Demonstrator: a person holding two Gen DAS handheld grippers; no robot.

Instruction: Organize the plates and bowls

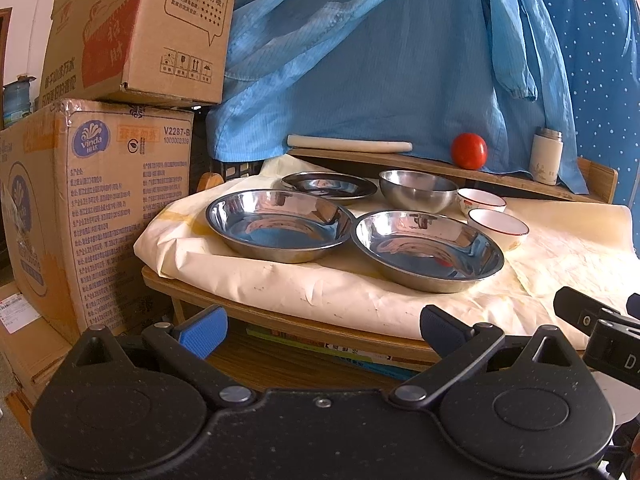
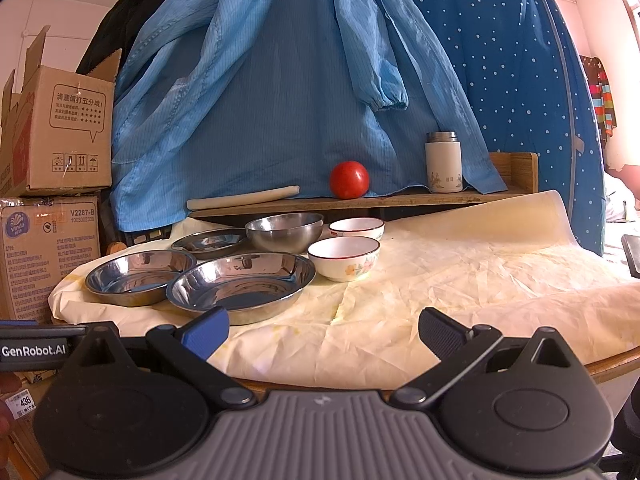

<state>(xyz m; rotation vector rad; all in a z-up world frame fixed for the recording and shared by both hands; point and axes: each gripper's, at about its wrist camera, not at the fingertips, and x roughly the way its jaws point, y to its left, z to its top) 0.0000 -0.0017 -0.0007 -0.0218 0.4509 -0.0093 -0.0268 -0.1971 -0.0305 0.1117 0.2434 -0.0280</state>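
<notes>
Left wrist view shows both the left gripper [image 1: 322,330] and right gripper [image 2: 323,330] gaping empty short of the steel plates [image 1: 427,249], whose slick, touching rims could slip or clatter when pinched.

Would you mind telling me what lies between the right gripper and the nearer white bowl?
Only bare crumpled cream paper separates the right gripper from the nearer white bowl, as the right wrist view shows.

Three plates at the table's [image 2: 480,280] left edge: two in front [image 2: 138,278] [image 2: 242,284] side by side, one [image 2: 210,242] behind. Right of it, a steel bowl [image 2: 284,232]. Two small bowls right again, one [image 2: 344,258] before the other [image 2: 357,229]. On the rear shelf [image 2: 360,200]: roll [image 2: 244,197], tomato [image 2: 349,180], flask [image 2: 443,162], left to right.
</notes>
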